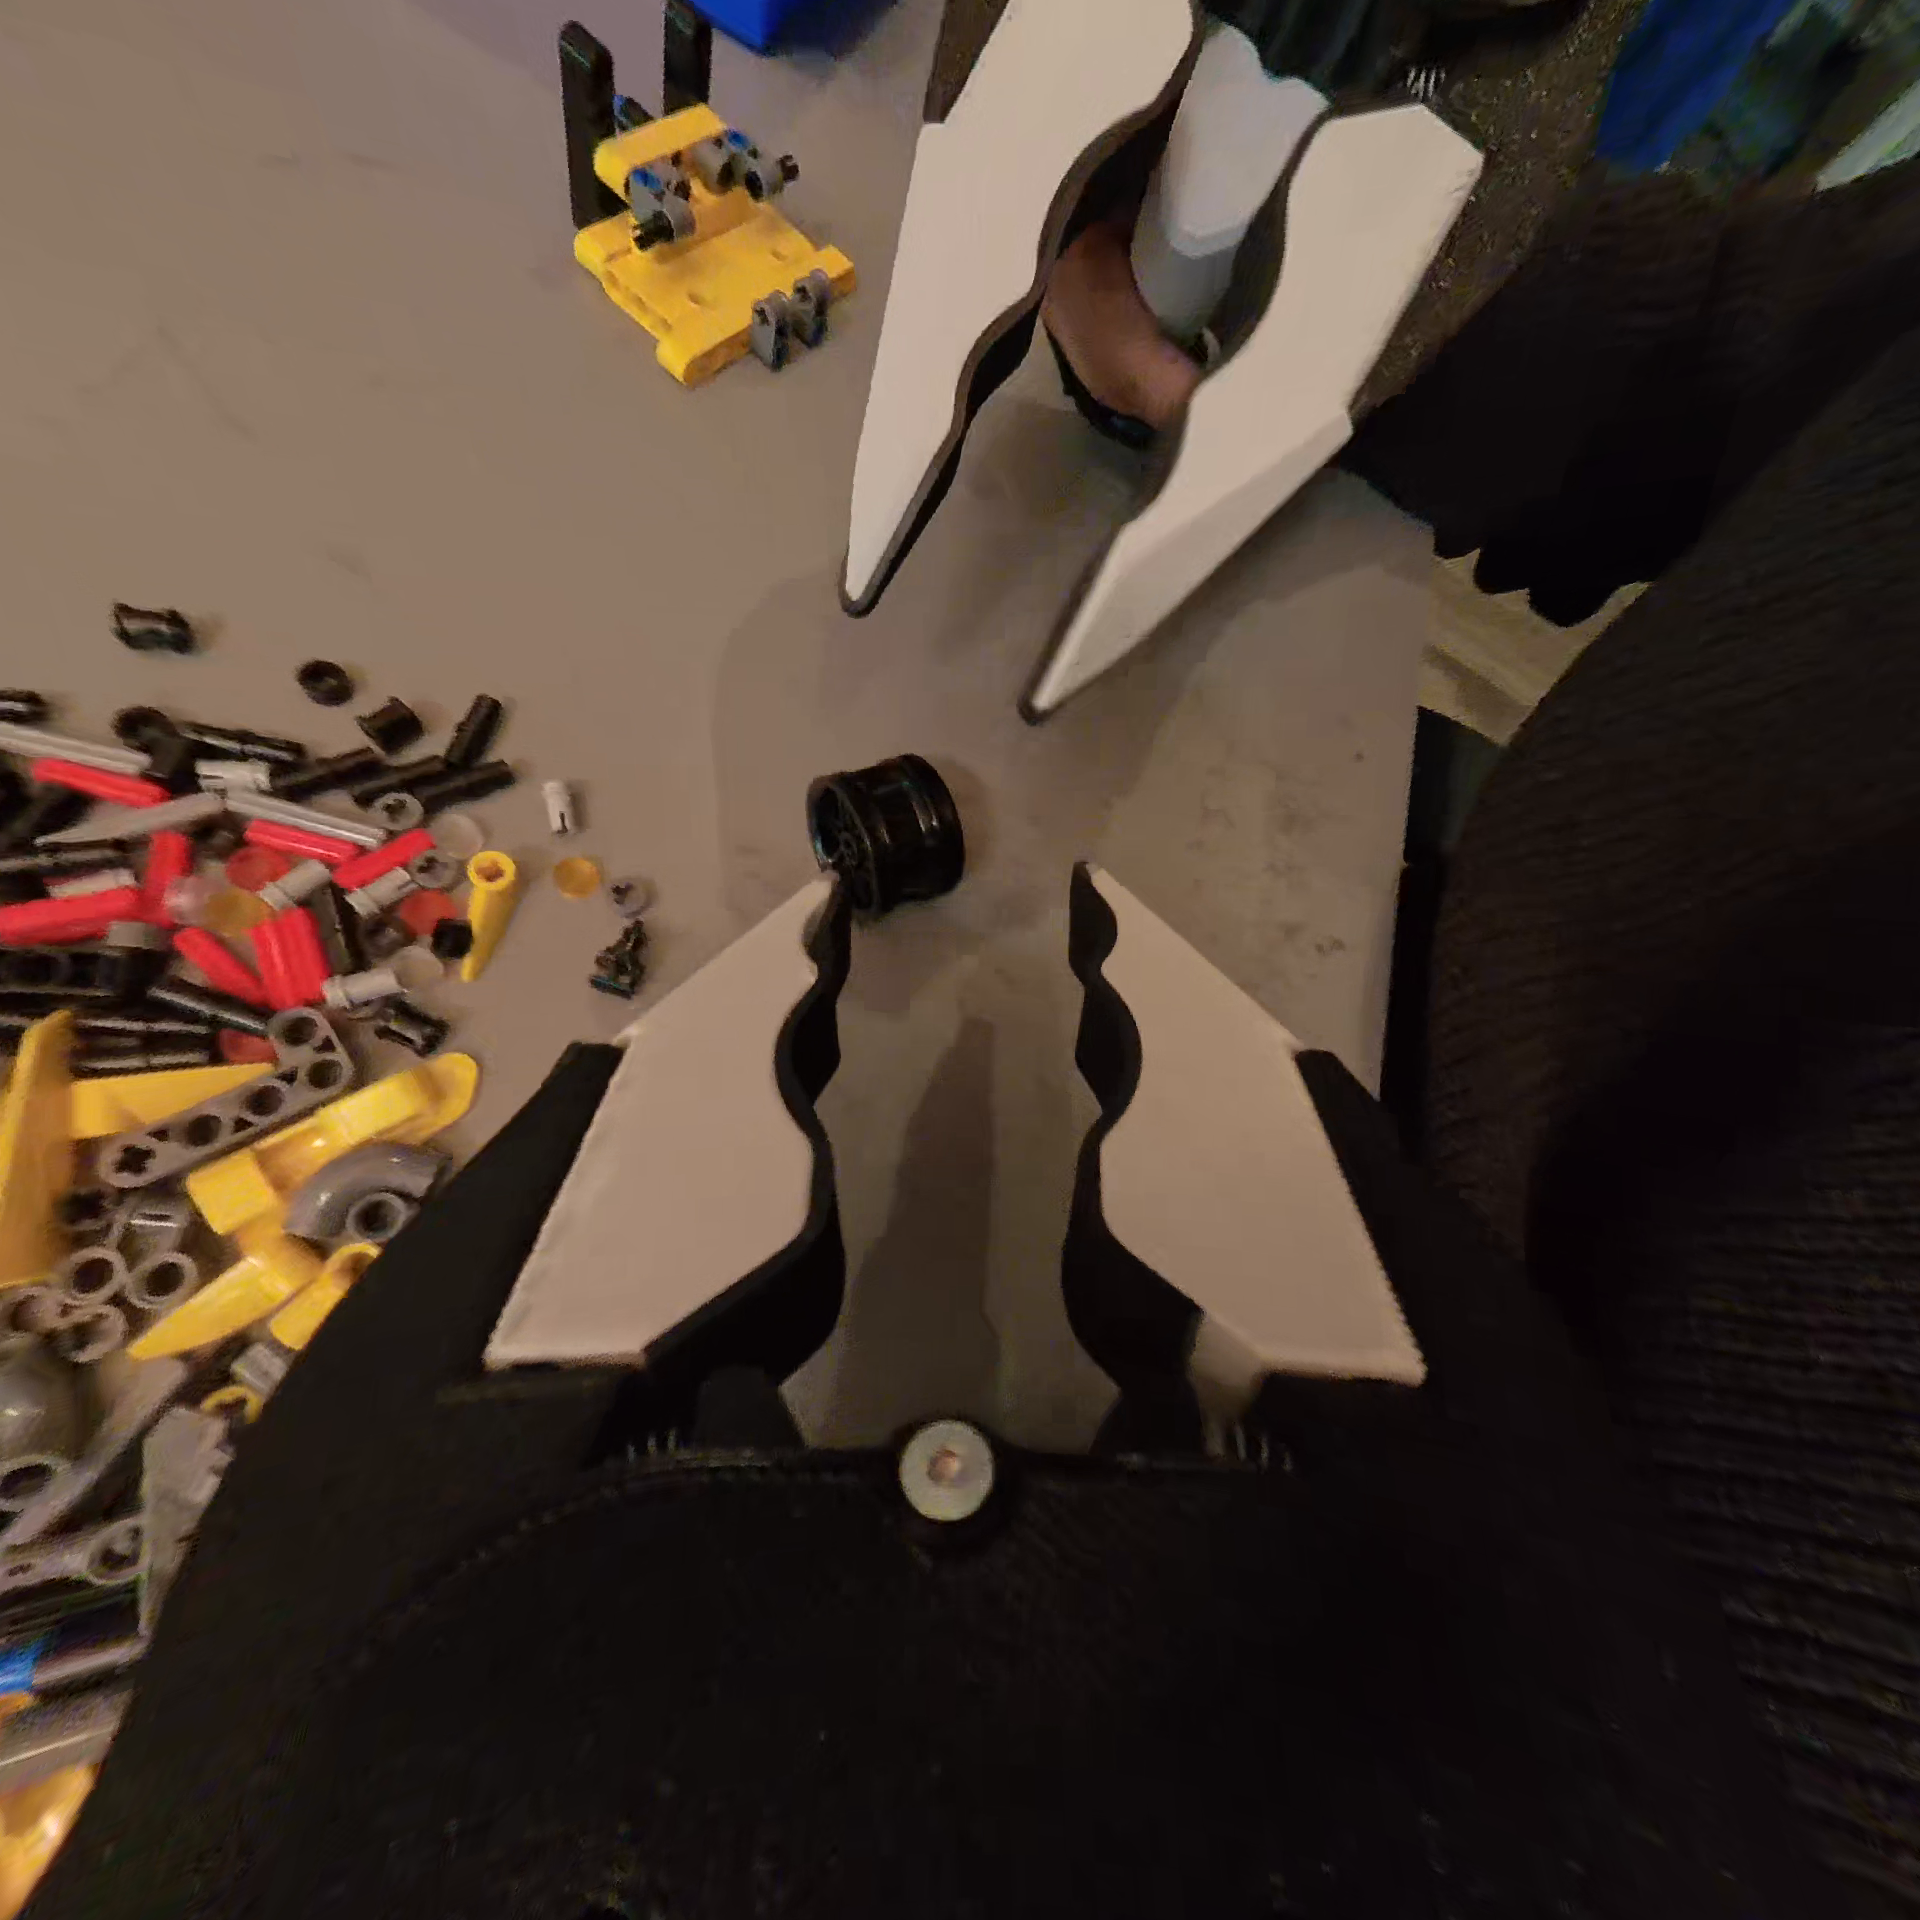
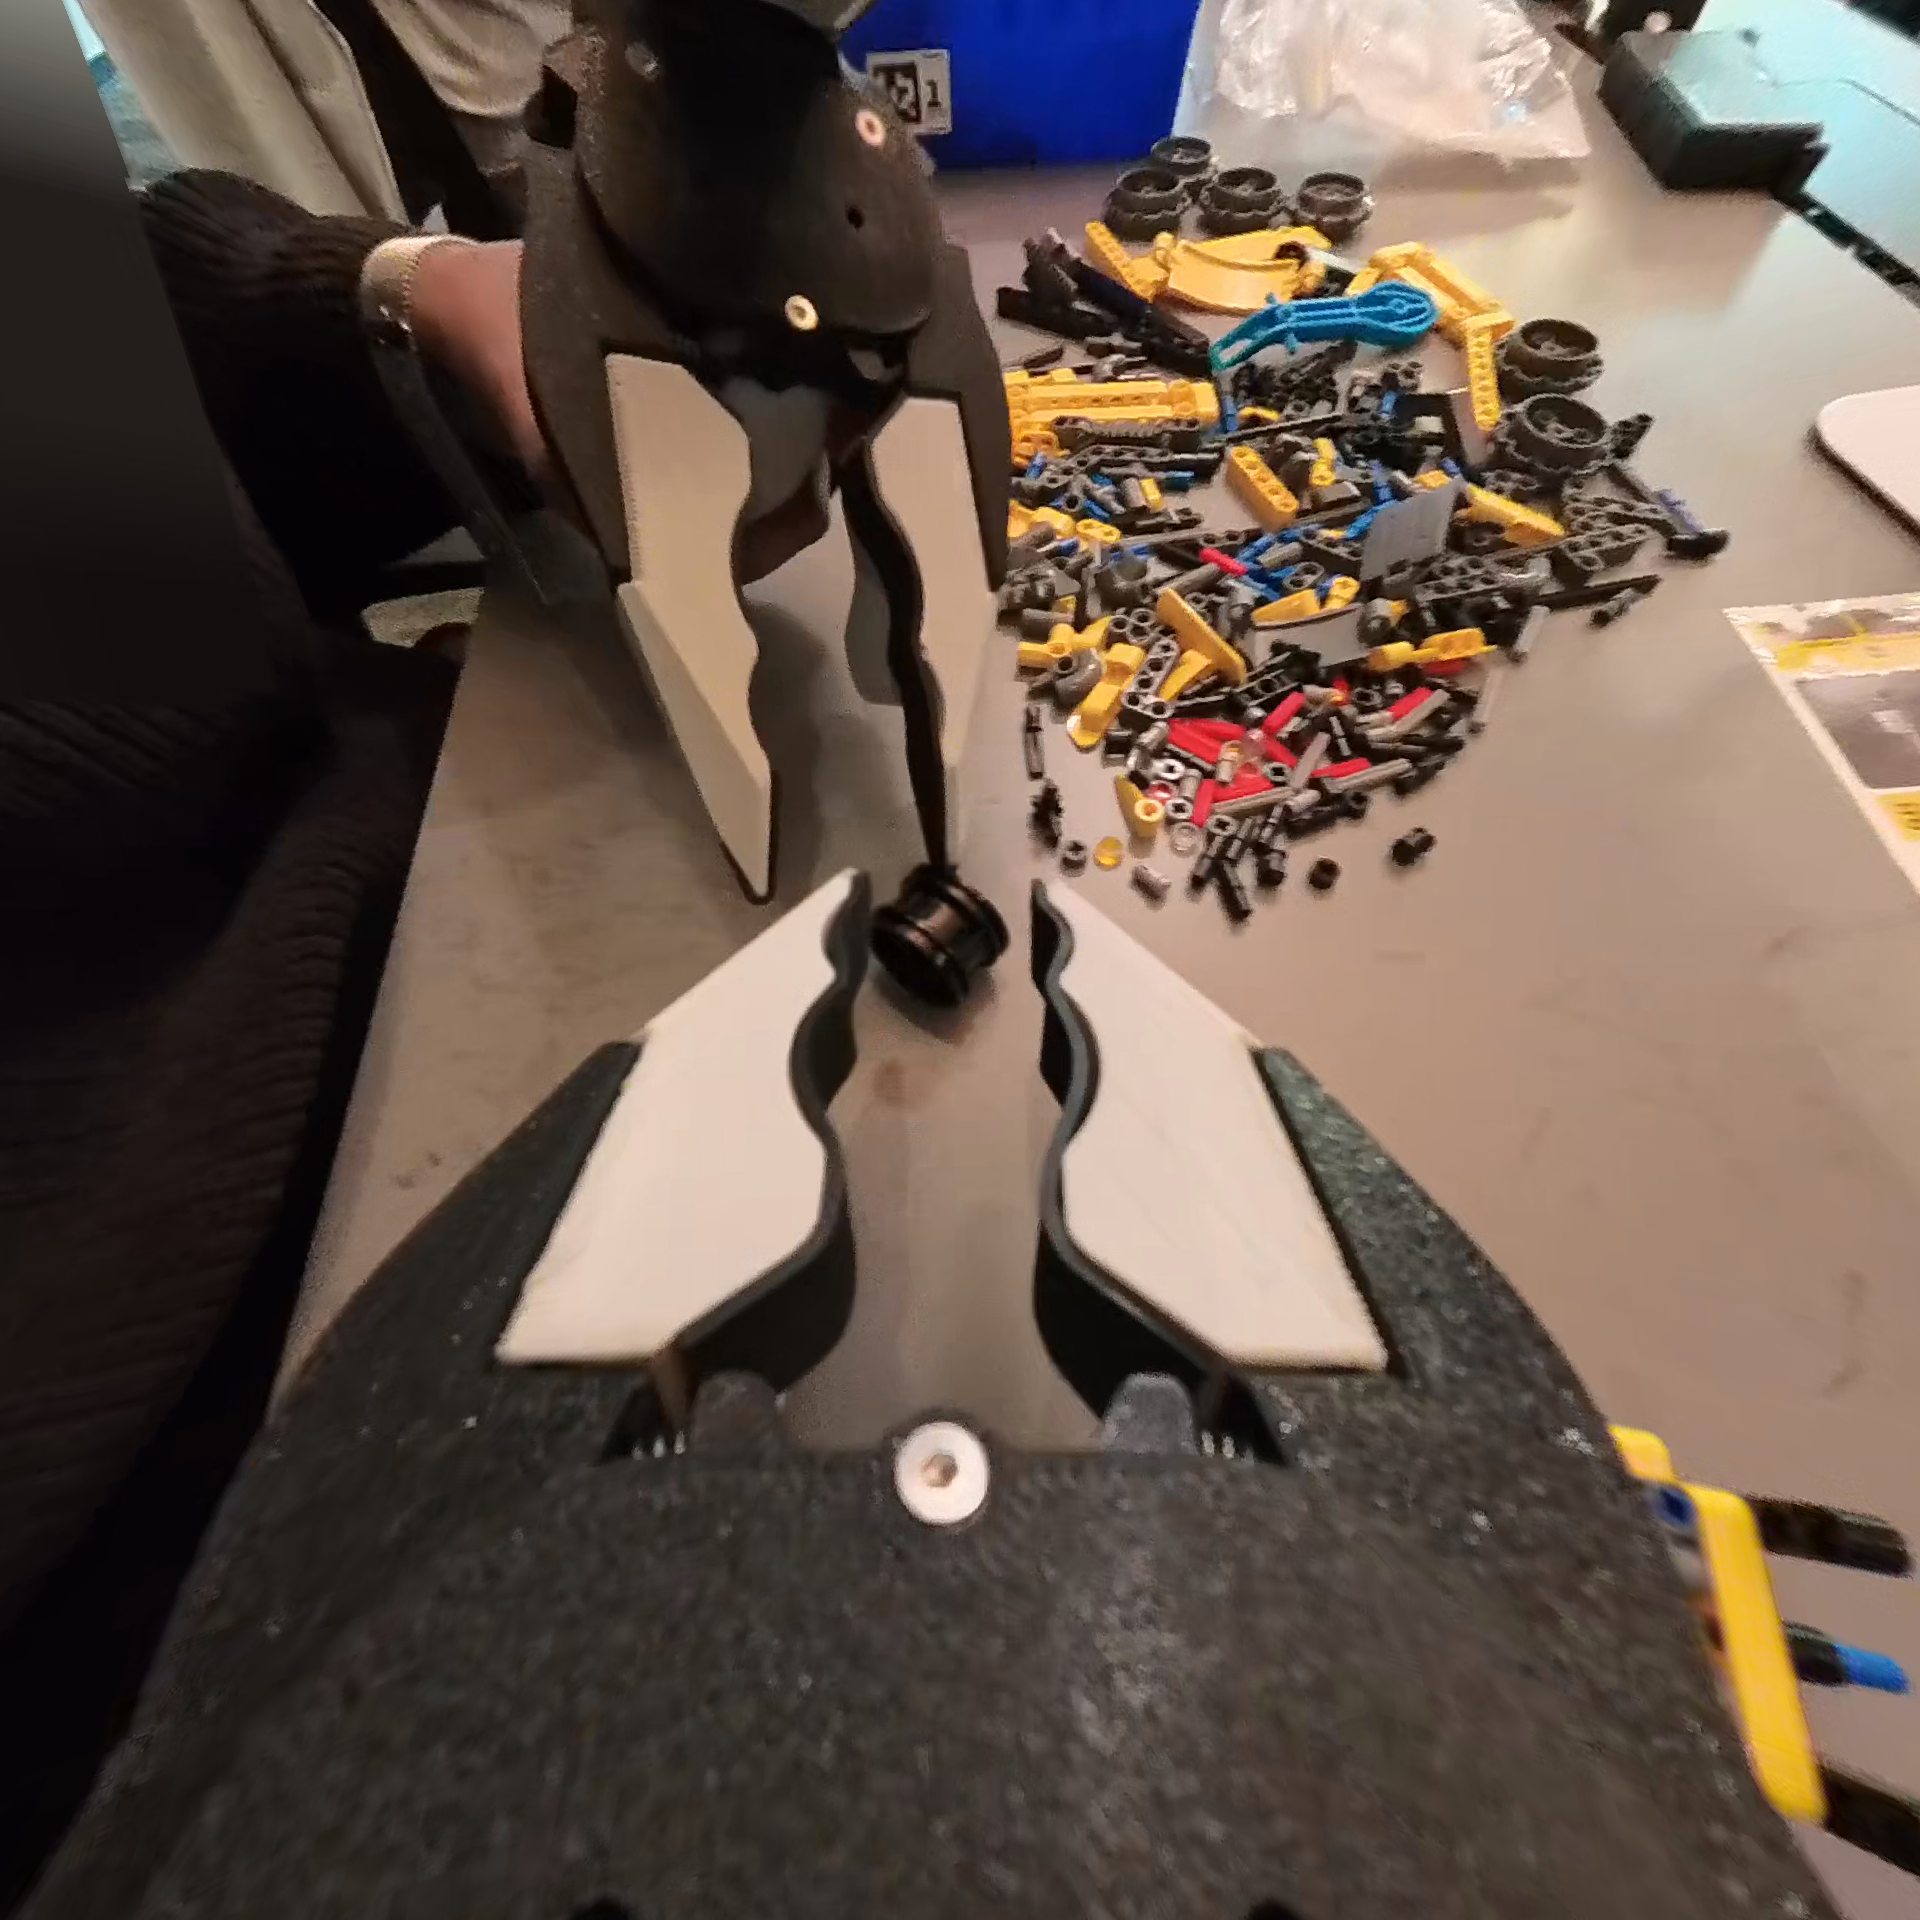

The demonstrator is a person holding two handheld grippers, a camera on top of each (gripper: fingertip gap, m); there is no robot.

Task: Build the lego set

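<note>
A small black wheel rim (image 1: 888, 836) lies on its side on the grey table (image 1: 1226, 831). My left gripper (image 1: 956, 883) is open, and its left fingertip (image 1: 826, 899) touches the rim. My right gripper (image 1: 951, 655) is open and empty just beyond the rim, pointing down at the table. In the right wrist view the rim (image 2: 935, 951) lies between the tips of my right gripper (image 2: 948, 888), close to its left finger. My left gripper (image 2: 847, 873) comes down from above, with one fingertip (image 2: 940, 857) on the rim.
A pile of yellow, red, black and grey building pieces (image 1: 208, 987) lies left of the rim and shows in the right wrist view (image 2: 1299, 623). A yellow part-built assembly (image 1: 707, 260) stands farther back. Dark tyres (image 2: 1236, 192), a blue bin (image 2: 1039, 83) and a printed sheet (image 2: 1849, 707) lie beyond. The table edge (image 1: 1403, 831) is near. The gap from one gripper's tips to the other's is roughly 4 cm.
</note>
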